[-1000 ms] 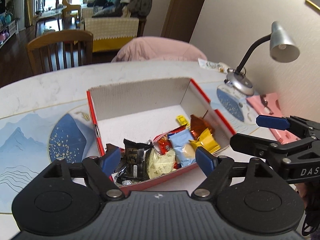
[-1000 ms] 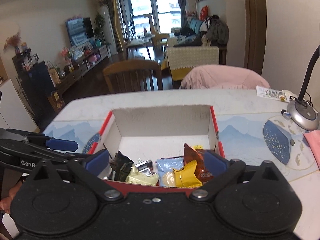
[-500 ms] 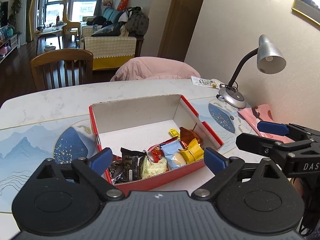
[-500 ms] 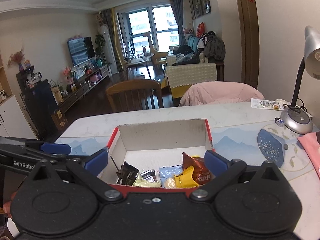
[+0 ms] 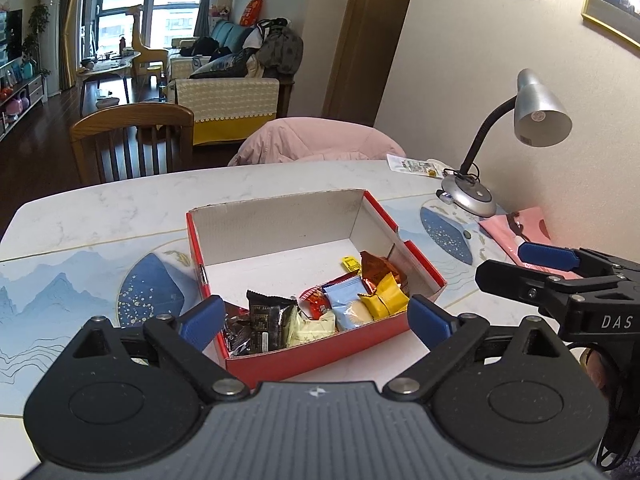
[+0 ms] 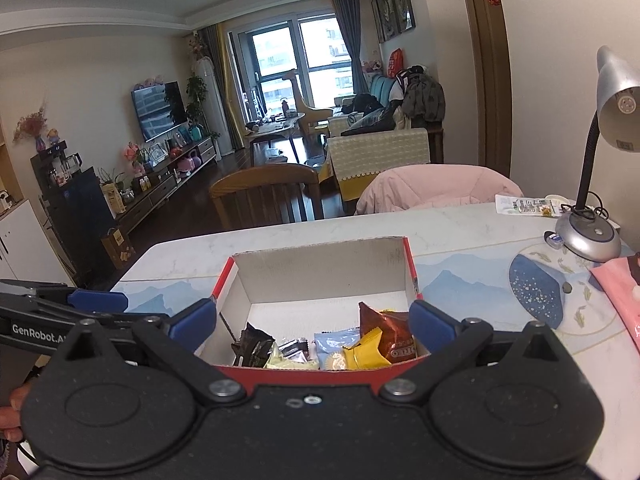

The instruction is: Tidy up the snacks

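A red cardboard box [image 5: 336, 344] with a white inside sits on the marble table; it also shows in the right wrist view [image 6: 408, 264]. Several wrapped snacks lie at its near end: a black packet [image 5: 266, 318], a pale yellow one [image 5: 310, 326], a light blue one [image 5: 348, 304], a yellow one [image 5: 386, 296] and a brown one [image 6: 390, 330]. My left gripper [image 5: 316, 320] is open and empty, raised over the box's near wall. My right gripper [image 6: 314, 322] is open and empty, also above the near wall. Each gripper shows at the edge of the other's view.
A silver desk lamp [image 5: 536, 112] stands at the right with its base [image 6: 588, 236] on the table. A pink pouch [image 5: 520, 228] lies near it. A small packet [image 6: 524, 205] lies at the far edge. A wooden chair [image 5: 128, 140] and a pink-draped chair [image 5: 316, 142] stand behind.
Both grippers have risen and pulled back from the box, which now looks smaller and lower. Both stay open and empty. The snacks have not moved.
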`<state>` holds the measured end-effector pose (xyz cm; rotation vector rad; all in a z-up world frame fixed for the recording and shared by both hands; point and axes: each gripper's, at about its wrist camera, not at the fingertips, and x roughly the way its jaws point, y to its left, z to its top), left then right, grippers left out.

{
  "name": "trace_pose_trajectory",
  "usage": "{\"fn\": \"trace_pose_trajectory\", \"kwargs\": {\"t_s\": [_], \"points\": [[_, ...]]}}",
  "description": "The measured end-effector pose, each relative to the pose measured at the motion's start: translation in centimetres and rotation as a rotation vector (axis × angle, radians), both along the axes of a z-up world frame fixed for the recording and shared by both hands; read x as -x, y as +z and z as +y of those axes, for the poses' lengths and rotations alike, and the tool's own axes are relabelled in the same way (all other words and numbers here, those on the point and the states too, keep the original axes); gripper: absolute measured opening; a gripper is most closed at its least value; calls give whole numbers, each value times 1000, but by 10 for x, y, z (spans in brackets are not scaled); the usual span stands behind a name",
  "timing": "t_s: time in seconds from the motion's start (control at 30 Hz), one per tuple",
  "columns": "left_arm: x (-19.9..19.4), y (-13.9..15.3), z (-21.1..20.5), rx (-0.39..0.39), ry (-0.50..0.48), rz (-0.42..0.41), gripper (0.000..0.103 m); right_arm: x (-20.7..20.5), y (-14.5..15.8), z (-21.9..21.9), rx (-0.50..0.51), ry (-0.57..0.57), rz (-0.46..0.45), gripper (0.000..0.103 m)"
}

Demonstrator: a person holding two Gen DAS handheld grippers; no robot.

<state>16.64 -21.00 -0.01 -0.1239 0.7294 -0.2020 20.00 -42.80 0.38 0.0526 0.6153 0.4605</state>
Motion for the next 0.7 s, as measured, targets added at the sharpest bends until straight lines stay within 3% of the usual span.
{"fn": "trace_pose_trajectory", "kwargs": {"t_s": [0.2, 0.7], "points": [[3, 2, 1, -37, 38, -19, 98, 4, -4, 0, -6, -1, 9, 103], [2, -2, 4, -20, 47, 12, 98, 8, -12, 2, 11, -6, 25, 103]]}}
